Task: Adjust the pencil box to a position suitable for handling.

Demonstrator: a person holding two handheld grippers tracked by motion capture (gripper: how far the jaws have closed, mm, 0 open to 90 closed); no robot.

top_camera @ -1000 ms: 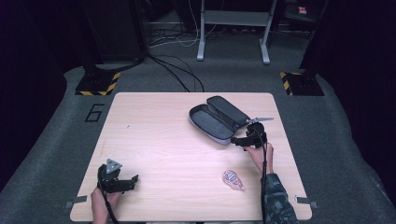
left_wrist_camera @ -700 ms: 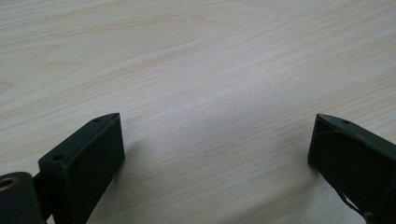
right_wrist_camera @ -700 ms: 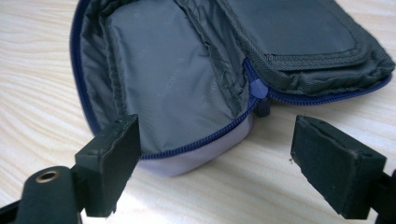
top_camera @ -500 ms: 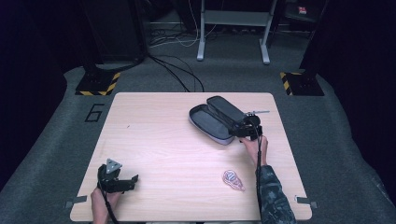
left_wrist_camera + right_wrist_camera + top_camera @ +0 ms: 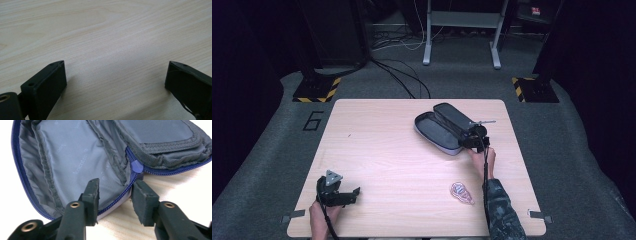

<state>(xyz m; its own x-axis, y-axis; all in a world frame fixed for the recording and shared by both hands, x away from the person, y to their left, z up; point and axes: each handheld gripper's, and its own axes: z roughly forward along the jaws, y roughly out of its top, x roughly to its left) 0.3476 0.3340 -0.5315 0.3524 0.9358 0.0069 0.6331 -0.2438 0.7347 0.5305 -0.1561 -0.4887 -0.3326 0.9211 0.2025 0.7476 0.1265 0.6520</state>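
Observation:
An open zip case, grey with a blue zipper, lies flat at the table's right rear. Its grey lining is bare where it shows. My right gripper is at the case's near end. Its jaws have just been closing and straddle the zipper rim: the left fingertip is inside the case and the right one outside on the wood. A gap remains on both sides of the rim, so the right gripper is open. My left gripper rests at the front left, and this left gripper is wide open over bare wood.
A small pinkish oval item lies on the table in front of the right forearm. Beyond the table are a dark carpet, cables and a metal stand.
The right gripper moved a little away from the person, onto the case's near end, and its jaws narrowed around the rim. The left gripper stayed put.

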